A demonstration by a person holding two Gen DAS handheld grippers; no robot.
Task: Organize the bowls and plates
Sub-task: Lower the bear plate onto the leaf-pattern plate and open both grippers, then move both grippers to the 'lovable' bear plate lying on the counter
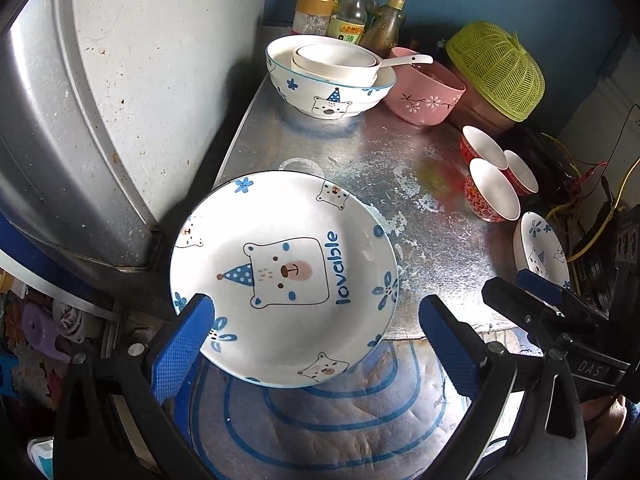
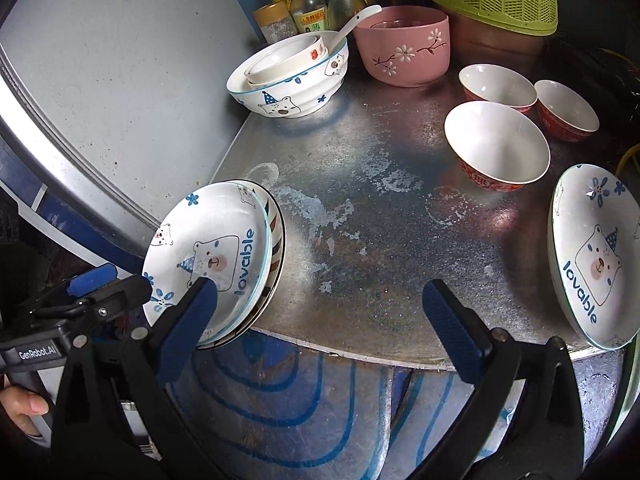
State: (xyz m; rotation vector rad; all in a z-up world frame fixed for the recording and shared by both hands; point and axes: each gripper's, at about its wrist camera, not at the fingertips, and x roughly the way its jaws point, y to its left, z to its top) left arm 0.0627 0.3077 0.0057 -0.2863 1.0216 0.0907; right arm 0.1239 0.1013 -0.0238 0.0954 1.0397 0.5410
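A white bear plate marked "lovable" (image 1: 284, 276) lies on a small stack of plates (image 2: 208, 256) at the metal table's near left corner. My left gripper (image 1: 316, 344) is open around its near rim, jaws wide apart. A second bear plate (image 2: 592, 256) lies at the table's right edge; it also shows in the left wrist view (image 1: 542, 250). My right gripper (image 2: 316, 328) is open and empty over the table's front edge, between the two plates. Three red bowls (image 2: 496, 144) stand at the right.
A large bear bowl (image 1: 328, 76) holding smaller white bowls and a spoon stands at the back, beside a pink bowl (image 1: 426, 94). Bottles (image 1: 352, 8) and a green basket (image 1: 496, 68) stand behind. A grey fridge (image 1: 100, 100) is on the left, cables on the right.
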